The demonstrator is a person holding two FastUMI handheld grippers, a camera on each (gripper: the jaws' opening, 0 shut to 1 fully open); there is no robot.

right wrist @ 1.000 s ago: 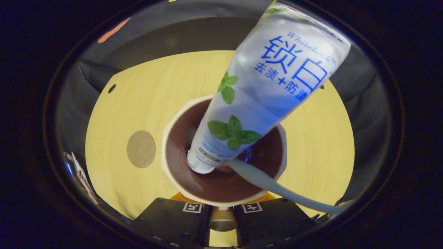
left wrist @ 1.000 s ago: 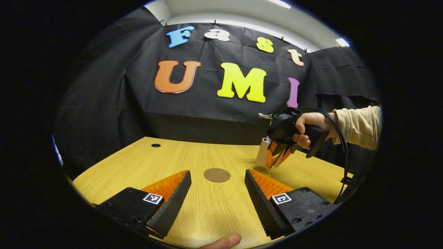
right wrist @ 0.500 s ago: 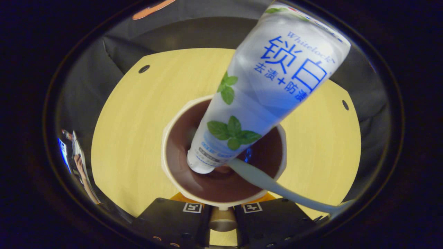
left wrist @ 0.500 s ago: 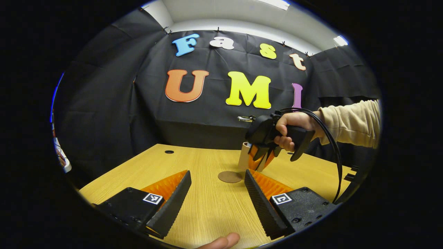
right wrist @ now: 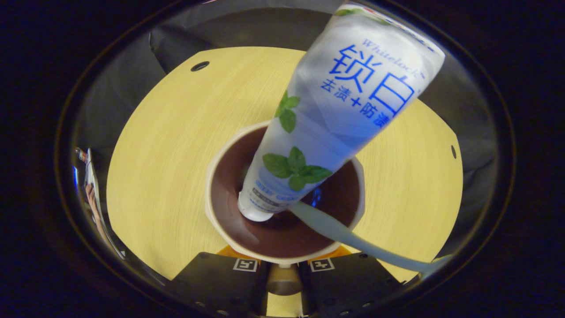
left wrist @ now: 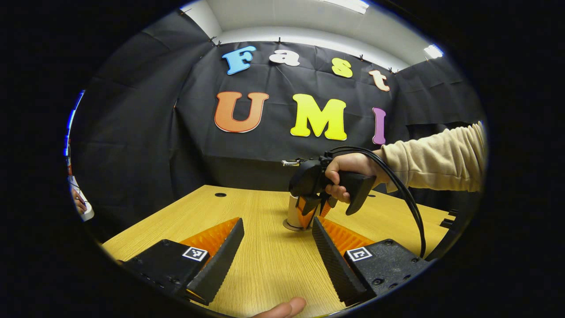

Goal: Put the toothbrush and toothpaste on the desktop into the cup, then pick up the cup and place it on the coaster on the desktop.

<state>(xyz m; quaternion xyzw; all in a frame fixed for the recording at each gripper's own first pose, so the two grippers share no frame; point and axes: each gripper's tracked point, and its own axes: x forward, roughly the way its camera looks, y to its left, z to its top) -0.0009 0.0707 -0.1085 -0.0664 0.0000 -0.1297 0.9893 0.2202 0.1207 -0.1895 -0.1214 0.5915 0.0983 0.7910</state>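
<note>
- The cup [right wrist: 284, 207] holds both items: the toothpaste [right wrist: 340, 119] stands cap-down inside it, leaning out over the far rim, and the toothbrush [right wrist: 353, 240] lies slanted beside the tube, its pale handle running out over the near right rim.
- The cup is cream on the outside with a dark brown inside — a broad, round mouth. The tube is white and pale blue with green mint leaves printed on it.
- The right gripper [right wrist: 282, 276] is clenched on the cup's near wall; its two fingers sit close together at the rim.
- From the left gripper view, the cup [left wrist: 295, 215] sits low at the middle of the wooden desktop [left wrist: 260, 260], with a thin brown edge of the coaster [left wrist: 288, 227] showing under its base — whether it rests on it I cannot tell.
- A hand [left wrist: 346, 174] in a beige sleeve [left wrist: 435, 161] holds the right gripper [left wrist: 314, 212] over the cup from the right.
- The left gripper [left wrist: 277, 260] hangs released near the front edge, fingers spread wide, grasping nothing.
</note>
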